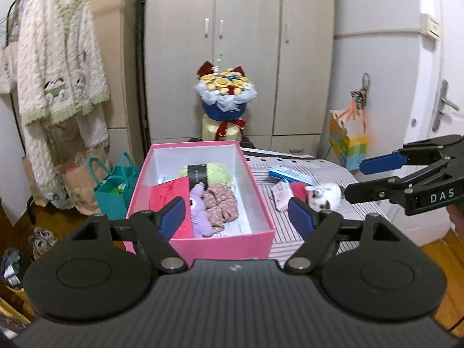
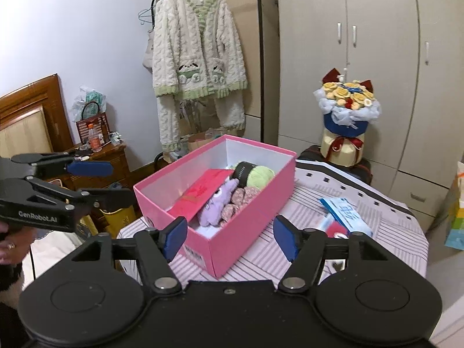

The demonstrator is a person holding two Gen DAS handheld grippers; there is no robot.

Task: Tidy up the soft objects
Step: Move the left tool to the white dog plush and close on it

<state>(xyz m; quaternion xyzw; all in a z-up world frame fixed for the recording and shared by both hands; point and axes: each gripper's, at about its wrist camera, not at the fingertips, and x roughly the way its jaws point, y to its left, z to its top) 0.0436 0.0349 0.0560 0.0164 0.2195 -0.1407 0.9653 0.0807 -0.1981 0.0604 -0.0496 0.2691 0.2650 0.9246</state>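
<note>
Sitting on the striped tabletop (image 1: 304, 174) right of the pink box (image 1: 203, 243), the white plush (image 1: 324, 195) looks light and squishy — grab its body. Both fingers spread, empty.

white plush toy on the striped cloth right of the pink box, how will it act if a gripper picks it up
The white plush toy looks fluffy and small, so it is probably light and will squash between the pads. Its rounded body lies loose on the striped cloth, so a push would likely roll or slide it. It seems unlikely to break.
</note>
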